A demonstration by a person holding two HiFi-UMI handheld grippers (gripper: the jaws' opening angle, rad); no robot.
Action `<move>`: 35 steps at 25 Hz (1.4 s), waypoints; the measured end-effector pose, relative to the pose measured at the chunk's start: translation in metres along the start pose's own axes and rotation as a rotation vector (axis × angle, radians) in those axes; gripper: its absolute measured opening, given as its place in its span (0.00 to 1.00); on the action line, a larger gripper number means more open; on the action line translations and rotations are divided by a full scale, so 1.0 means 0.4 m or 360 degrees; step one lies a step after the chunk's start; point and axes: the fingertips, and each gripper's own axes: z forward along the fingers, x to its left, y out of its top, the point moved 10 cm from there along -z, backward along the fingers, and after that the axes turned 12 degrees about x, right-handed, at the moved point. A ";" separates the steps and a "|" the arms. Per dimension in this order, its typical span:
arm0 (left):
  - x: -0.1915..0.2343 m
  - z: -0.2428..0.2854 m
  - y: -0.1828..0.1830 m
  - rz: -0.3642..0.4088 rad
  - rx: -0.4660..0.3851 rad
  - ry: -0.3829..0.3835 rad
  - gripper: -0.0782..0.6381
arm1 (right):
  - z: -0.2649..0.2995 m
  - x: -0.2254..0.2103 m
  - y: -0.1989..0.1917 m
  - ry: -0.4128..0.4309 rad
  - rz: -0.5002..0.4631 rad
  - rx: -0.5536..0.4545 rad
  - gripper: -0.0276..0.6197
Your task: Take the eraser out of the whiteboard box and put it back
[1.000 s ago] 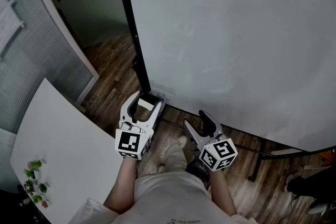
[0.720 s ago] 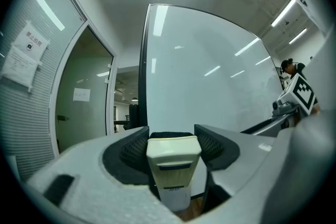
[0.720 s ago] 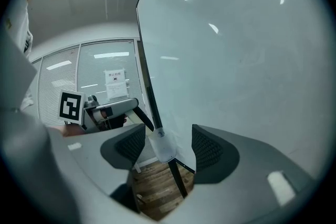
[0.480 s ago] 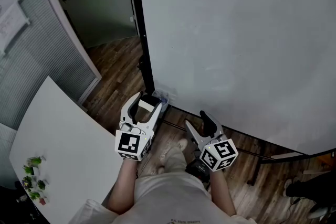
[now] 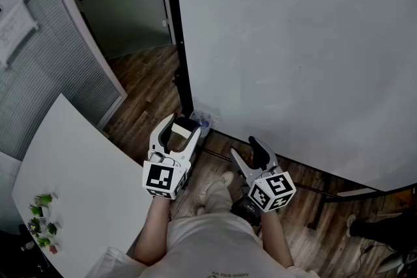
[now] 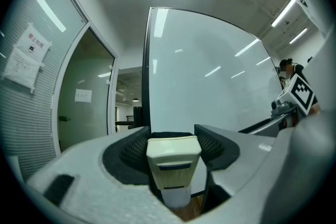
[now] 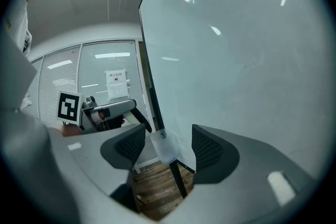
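A cream eraser (image 5: 181, 131) with a black felt face sits between the jaws of my left gripper (image 5: 180, 127), which is shut on it. In the left gripper view the eraser (image 6: 173, 162) stands upright between the pads, in front of the whiteboard (image 6: 210, 76). The clear whiteboard box (image 5: 203, 120) hangs at the board's lower left corner, just beyond the eraser. My right gripper (image 5: 246, 149) is open and holds nothing. In the right gripper view the box (image 7: 164, 148) shows through the gap between the jaws, some way beyond them.
The large whiteboard (image 5: 293, 42) fills the right and stands on a black frame with a floor bar (image 5: 326, 189). A white table (image 5: 71, 172) with small plants (image 5: 40, 224) is at the left. A glass partition and door are behind. Another person's shoe (image 5: 381, 228) is at the lower right.
The head view has shifted a little. Both grippers stay where they were, and the eraser remains in the left one.
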 end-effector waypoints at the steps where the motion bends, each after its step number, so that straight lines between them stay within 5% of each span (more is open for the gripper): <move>1: 0.000 0.001 0.000 0.0000 0.0000 -0.0001 0.48 | 0.000 -0.001 0.000 -0.0003 0.0001 -0.0003 0.47; 35: 0.004 0.084 -0.020 -0.0033 0.0054 -0.0067 0.48 | 0.022 -0.056 -0.001 -0.0036 0.0034 0.0046 0.47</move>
